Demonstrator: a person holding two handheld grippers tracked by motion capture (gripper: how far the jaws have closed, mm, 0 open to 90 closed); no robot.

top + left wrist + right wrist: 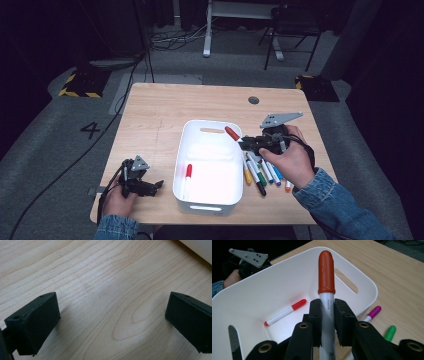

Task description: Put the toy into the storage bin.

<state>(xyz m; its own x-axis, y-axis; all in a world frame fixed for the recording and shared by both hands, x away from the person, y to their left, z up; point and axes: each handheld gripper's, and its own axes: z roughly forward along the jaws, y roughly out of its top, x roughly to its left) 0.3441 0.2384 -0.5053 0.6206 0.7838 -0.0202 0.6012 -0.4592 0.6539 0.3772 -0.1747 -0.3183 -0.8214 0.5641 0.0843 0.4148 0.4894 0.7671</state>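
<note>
Two jaws of R gripper [327,312] clamp orange-capped marker [327,272]; L gripper [112,322] wide open.

- The table [165,107] sat brightly lit from overhead while the room beyond fell to near black, darkest toward 9 and 3 o'clock.
- Glare washed out the white bin [202,197] floor at 6 o'clock.
- Soft shadows trailed the left gripper's black jaws over sharp wood grain.
- The high view was soft and grainy; the red-capped marker [326,272] stayed crisp.
</note>
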